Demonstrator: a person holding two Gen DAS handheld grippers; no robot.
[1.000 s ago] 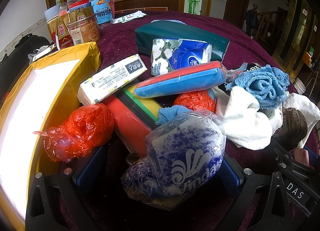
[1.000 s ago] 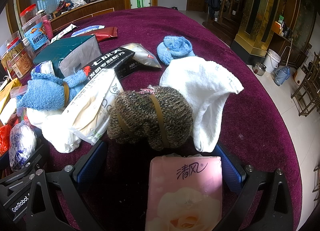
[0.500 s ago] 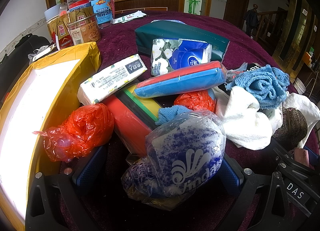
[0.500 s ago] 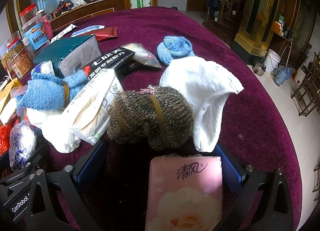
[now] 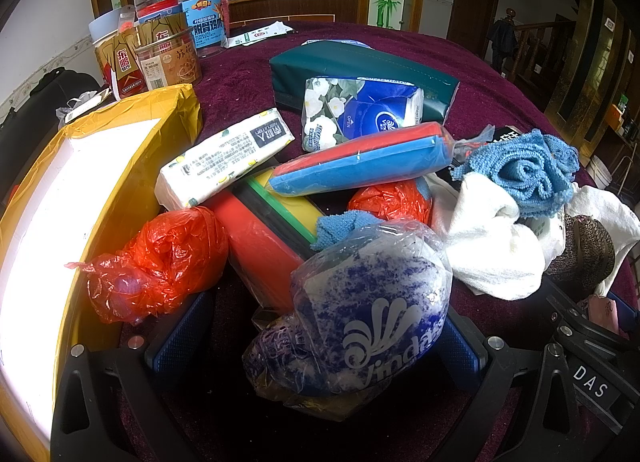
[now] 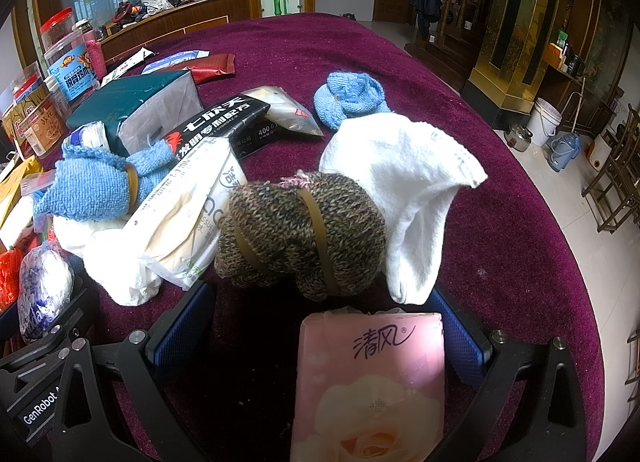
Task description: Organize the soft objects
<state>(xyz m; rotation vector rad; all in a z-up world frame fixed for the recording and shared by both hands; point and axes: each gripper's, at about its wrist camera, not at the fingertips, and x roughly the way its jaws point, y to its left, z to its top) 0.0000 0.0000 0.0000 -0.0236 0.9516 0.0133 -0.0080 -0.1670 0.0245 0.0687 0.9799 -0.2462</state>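
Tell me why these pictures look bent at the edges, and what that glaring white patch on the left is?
Both views come through fisheye lenses, so the table edge curves and the corners go black. In the left wrist view the inside of the yellow box is overexposed to plain white, its detail lost. In the right wrist view the pink tissue pack is soft, being so near the lens.

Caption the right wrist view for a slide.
Open right hand-held gripper over a pink tissue pack, facing a banded knit bundle.

Two low, close, overlapping wrist views
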